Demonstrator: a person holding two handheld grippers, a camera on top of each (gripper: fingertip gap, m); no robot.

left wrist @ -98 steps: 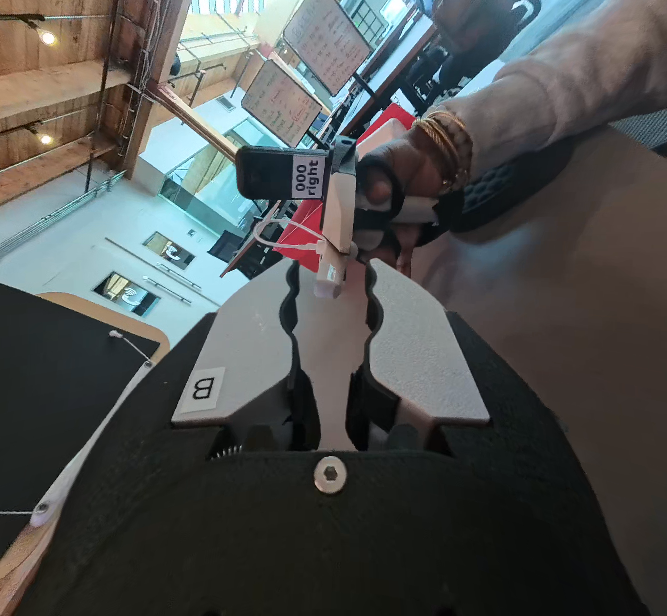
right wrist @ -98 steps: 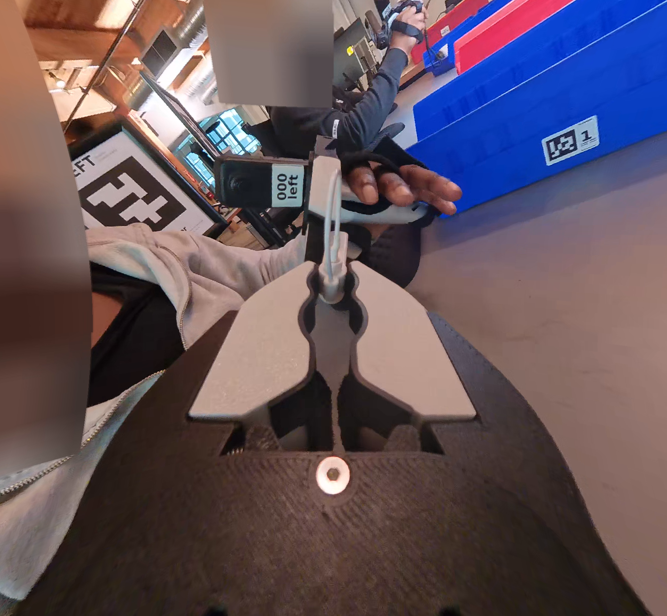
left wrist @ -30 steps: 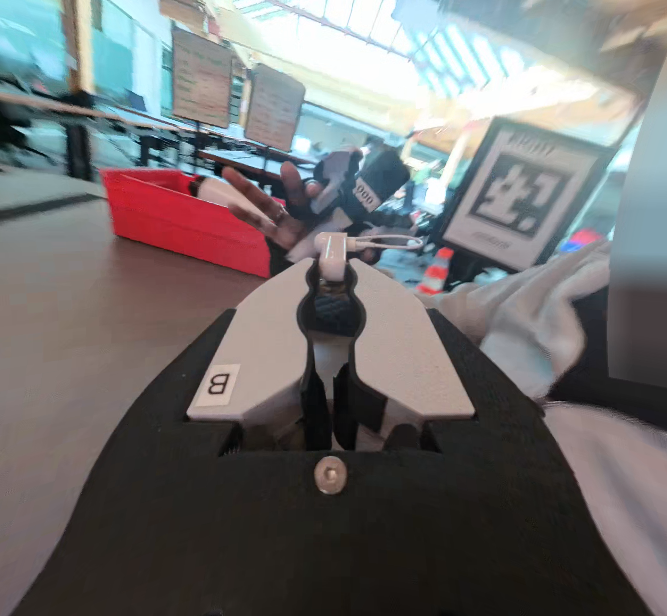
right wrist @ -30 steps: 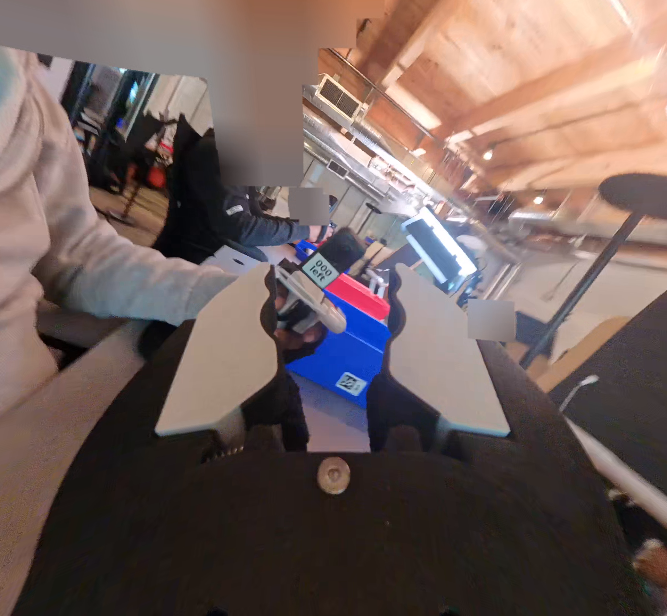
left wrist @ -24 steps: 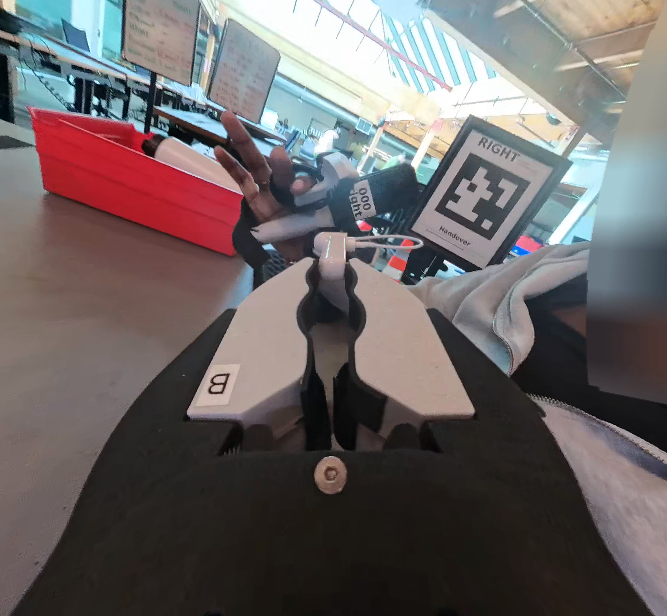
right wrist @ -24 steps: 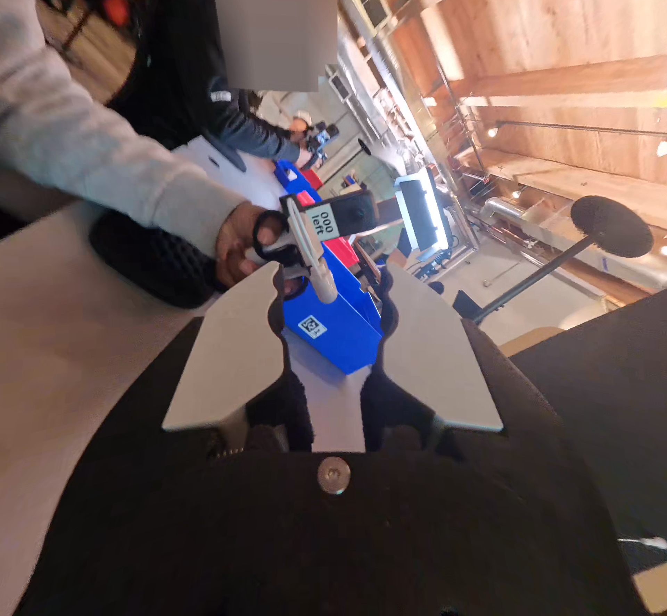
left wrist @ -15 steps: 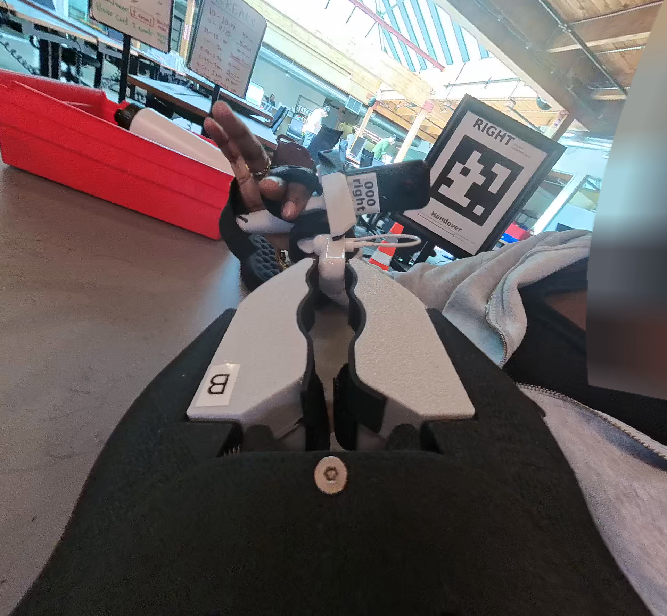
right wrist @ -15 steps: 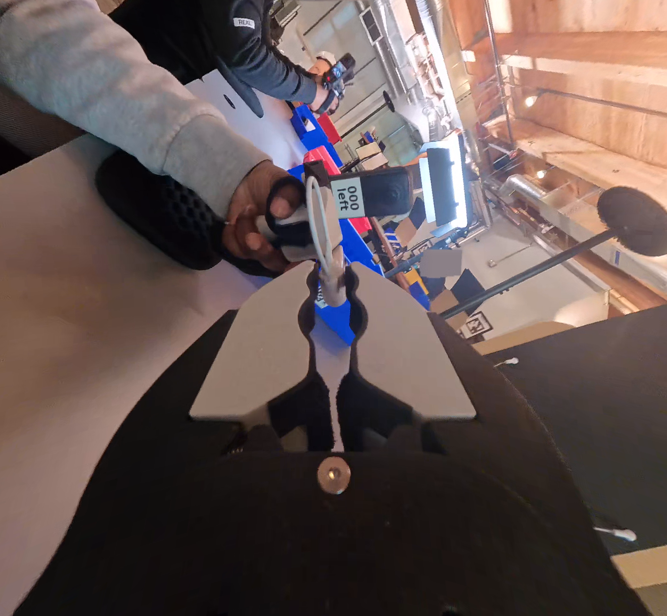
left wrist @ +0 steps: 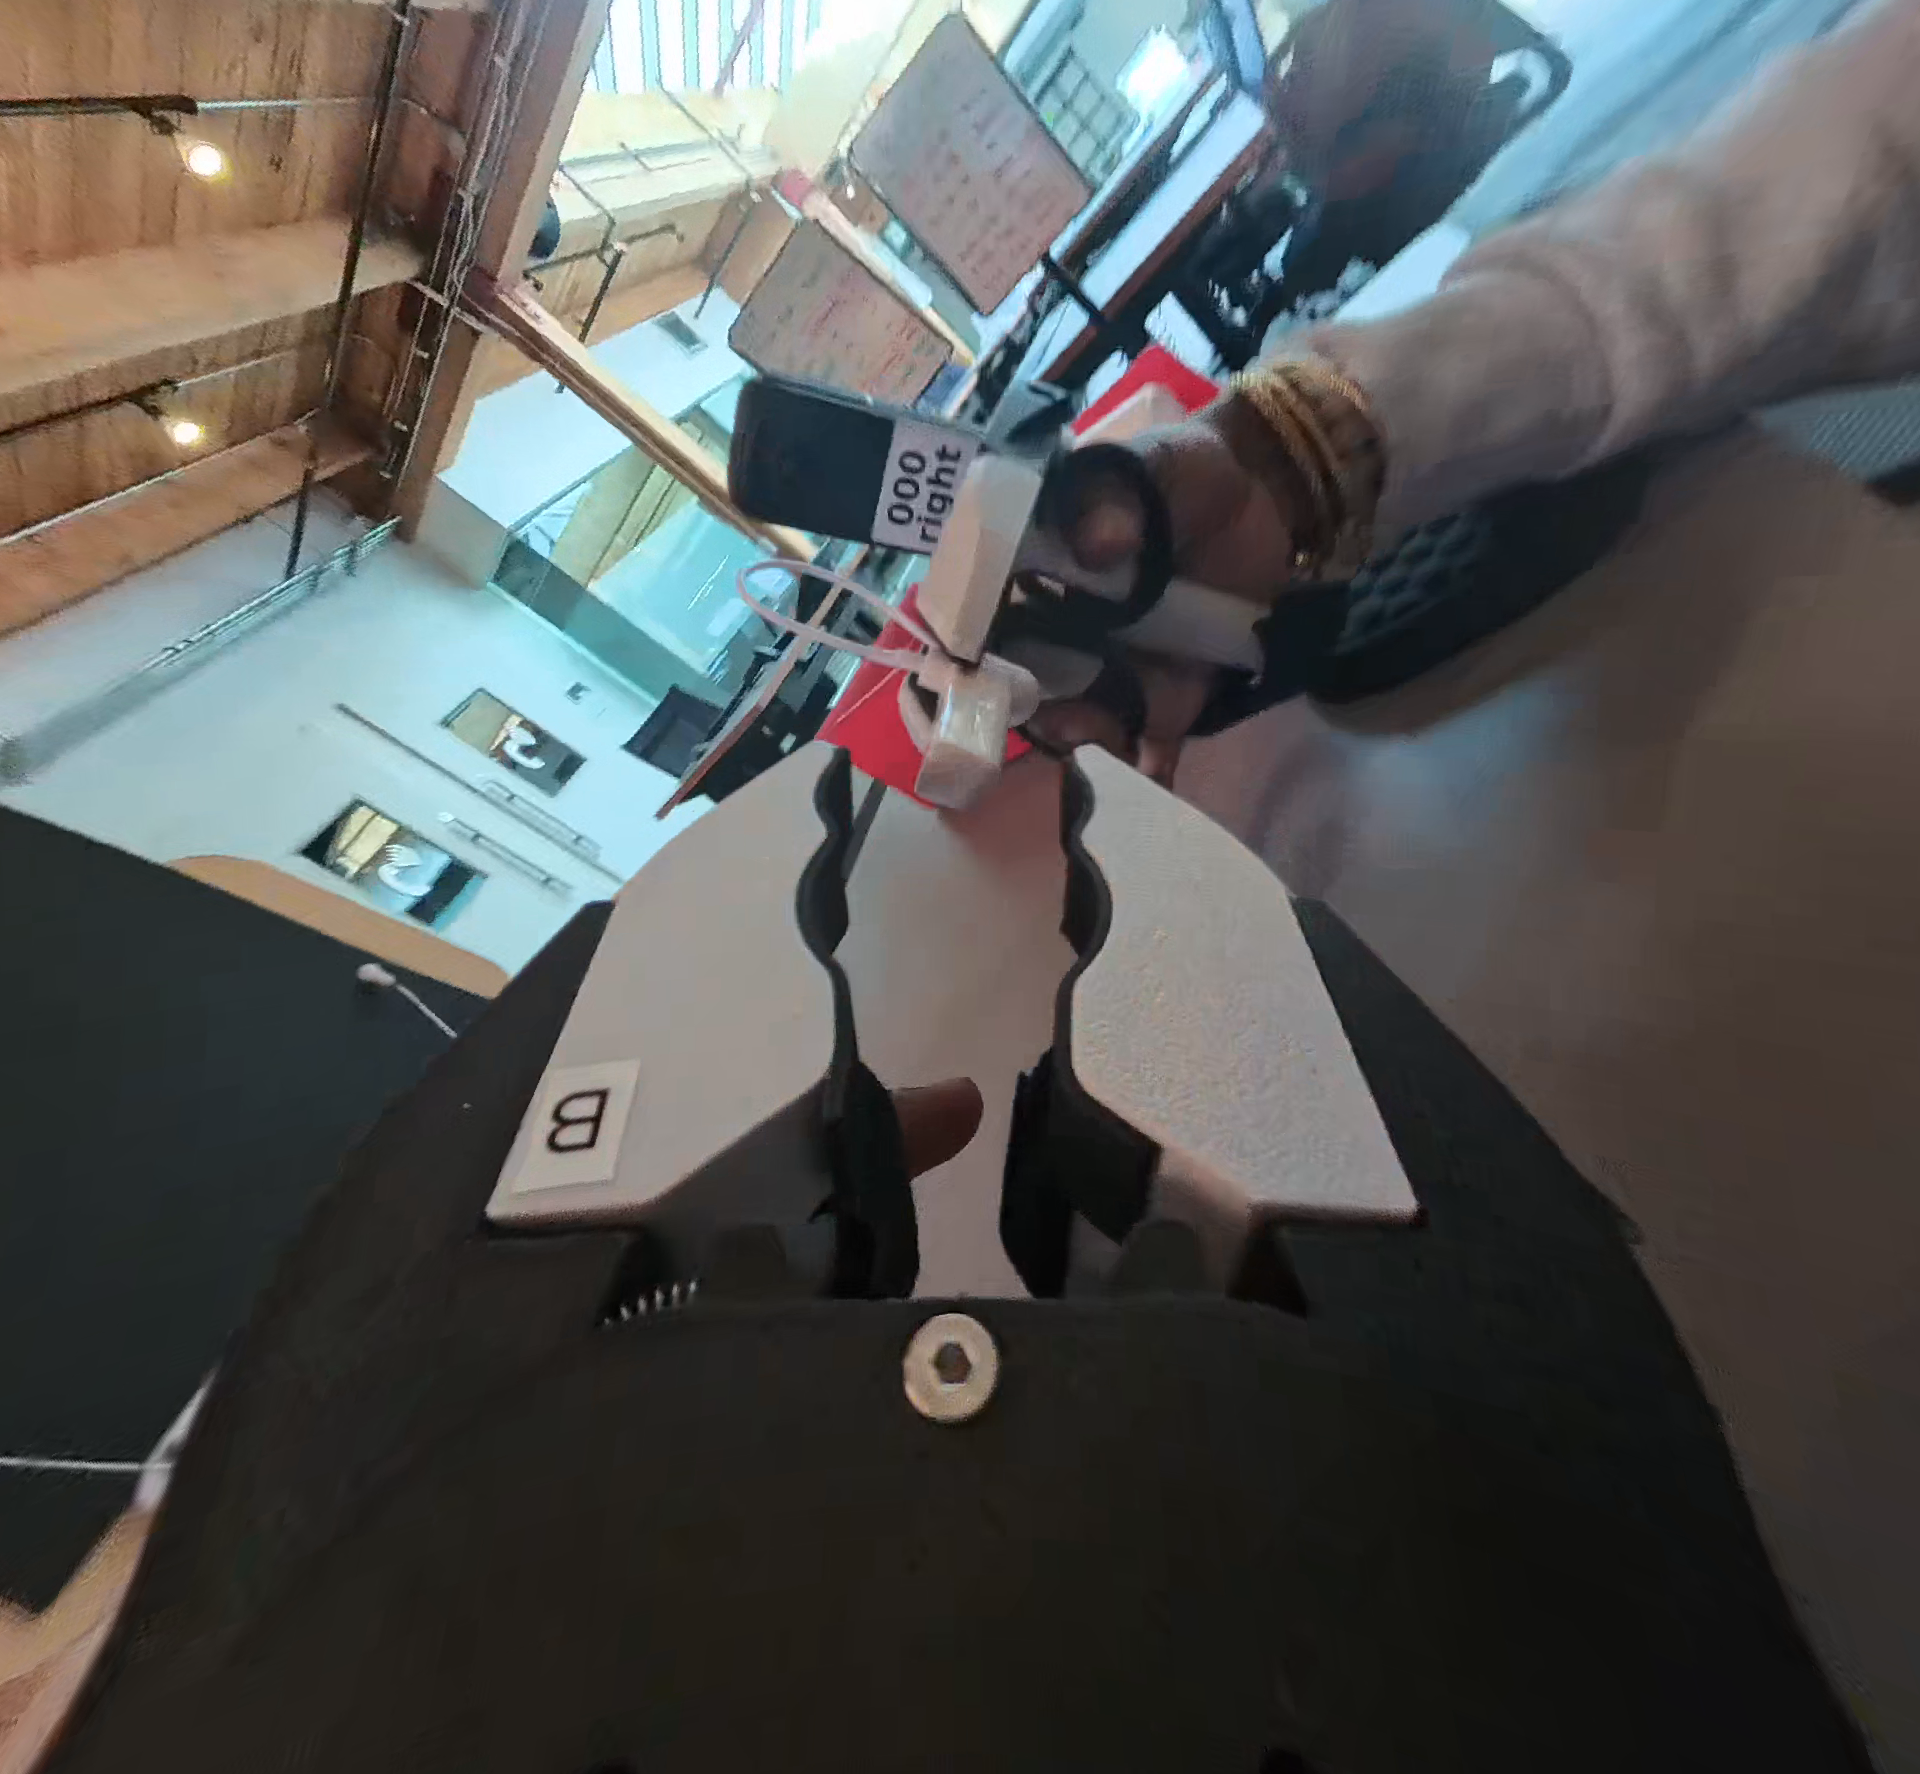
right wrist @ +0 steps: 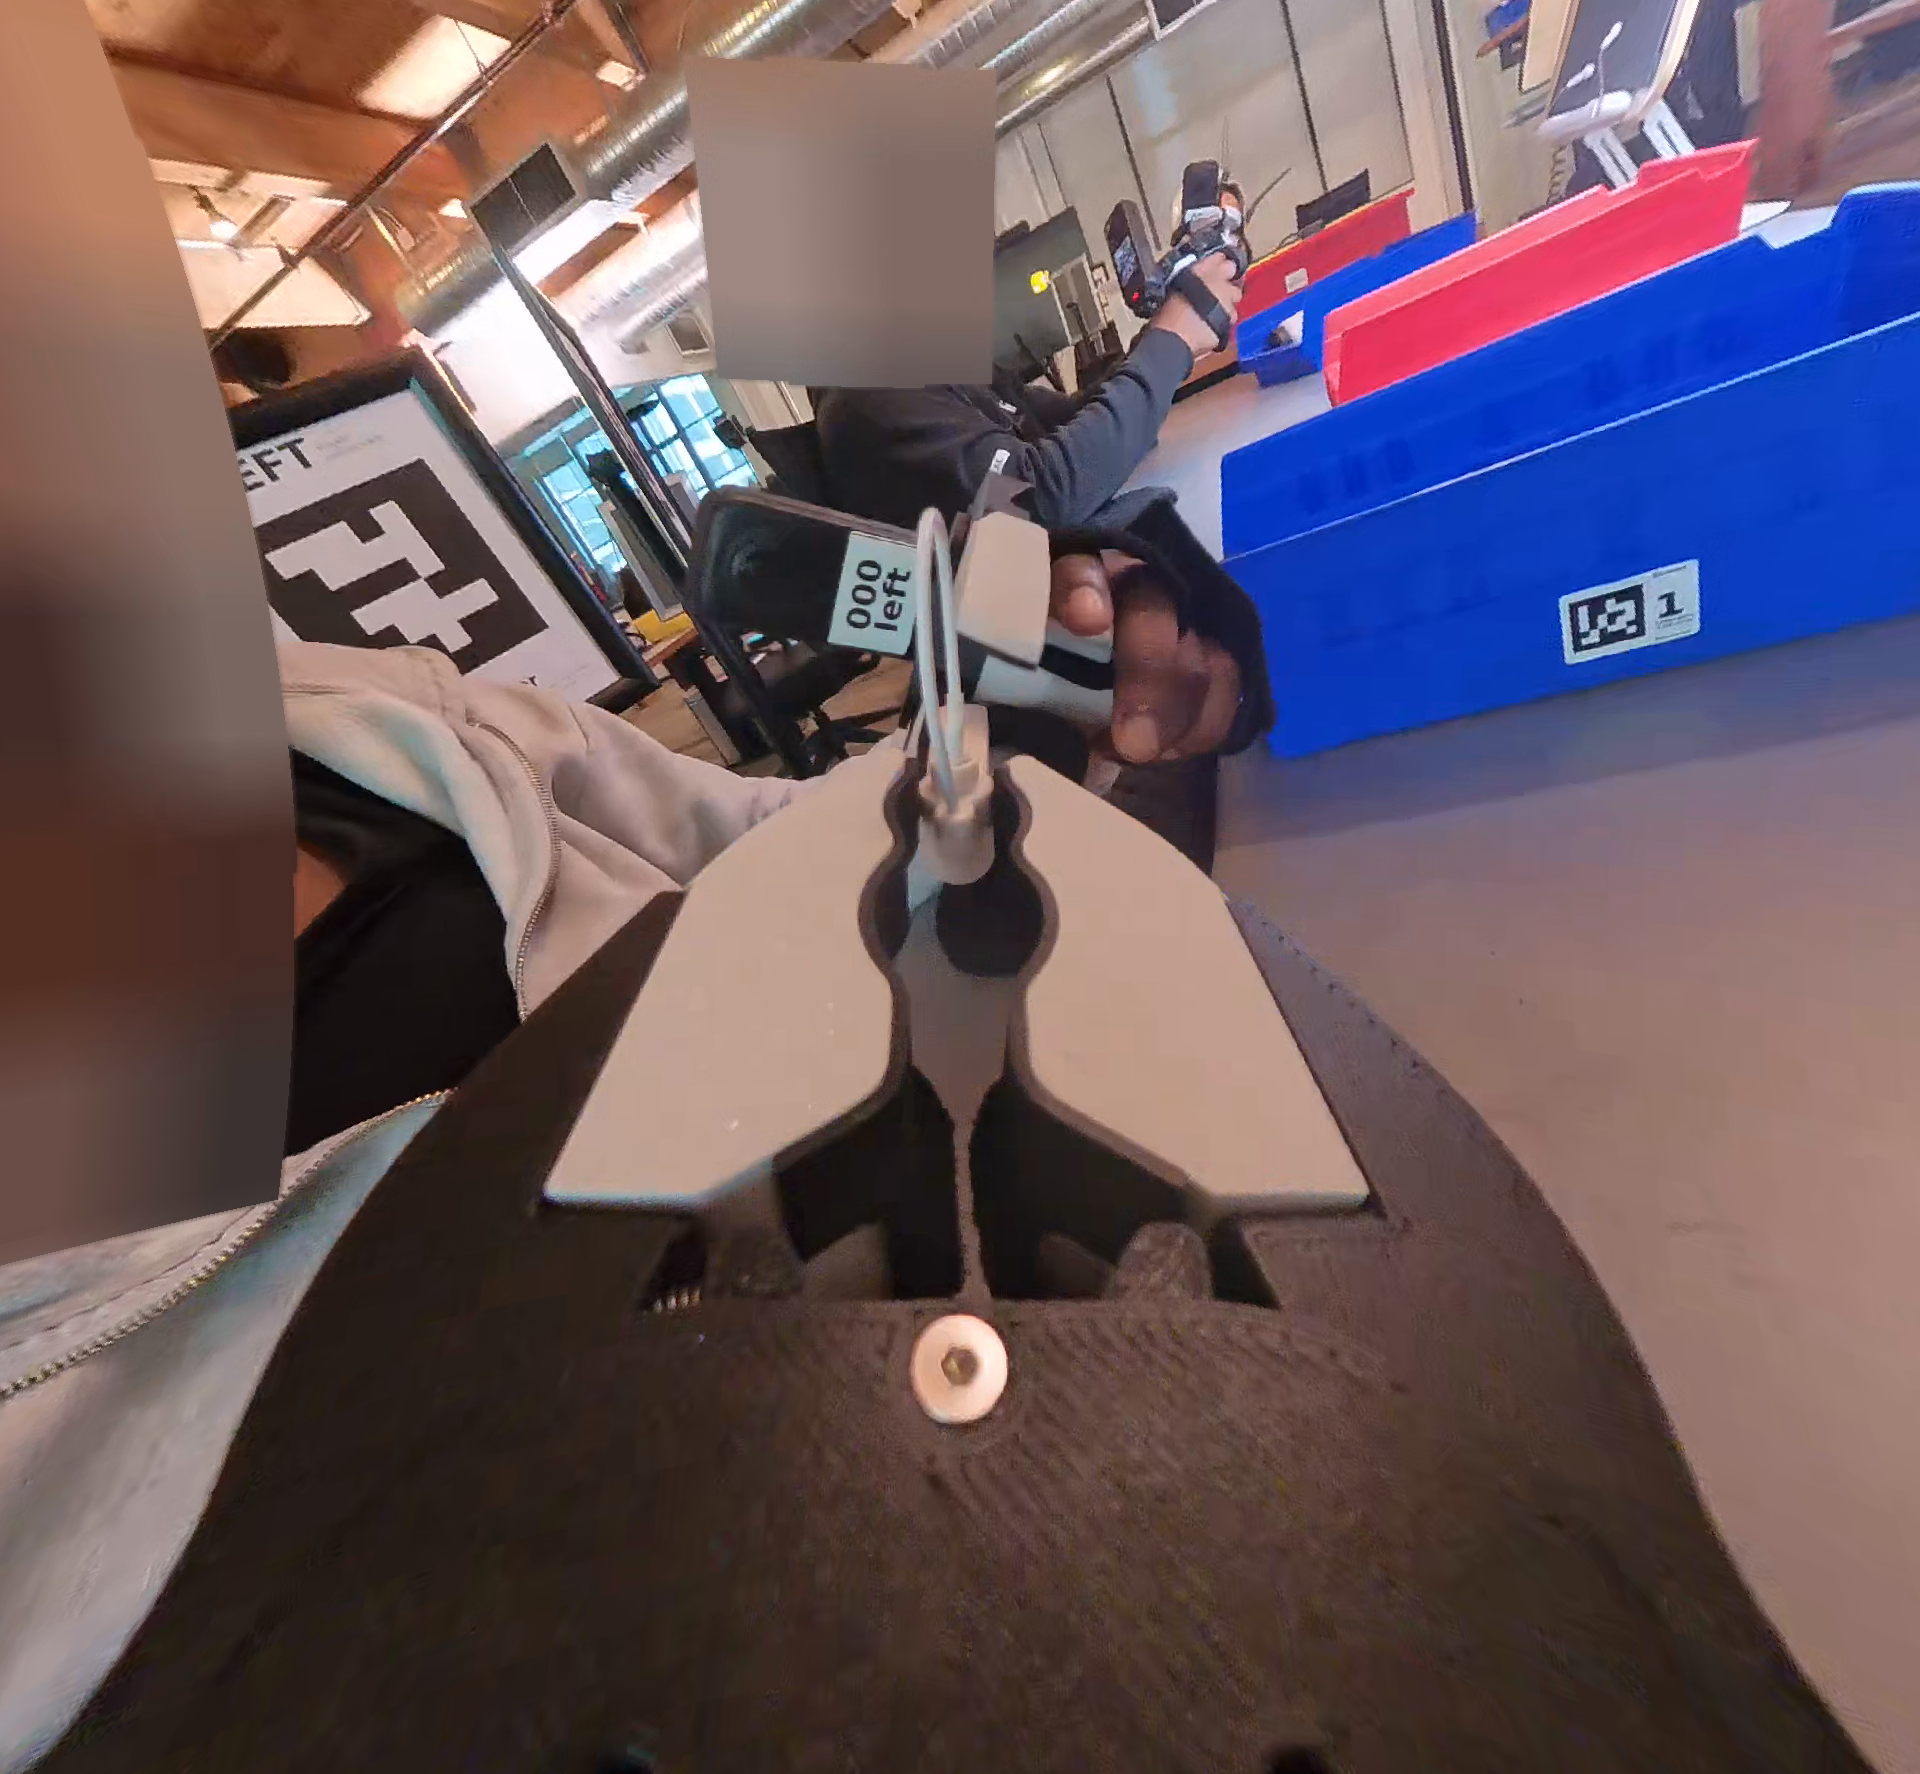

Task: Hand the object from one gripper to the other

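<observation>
Over the grey tabletop (right wrist: 1558, 945) in a timber-ceilinged workshop, the small white plug with its looped cable (right wrist: 954, 815) now sits clamped in the right gripper (right wrist: 956, 841); the left gripper (left wrist: 951, 841) has let go, fingers spread, so the handover looks complete.

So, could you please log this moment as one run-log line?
left gripper: open, empty | right gripper: shut on white cable adapter | handover: adapter held by right

Small white plug (right wrist: 961, 825) with looped cord; pinched at fingertips; held aloft
</observation>
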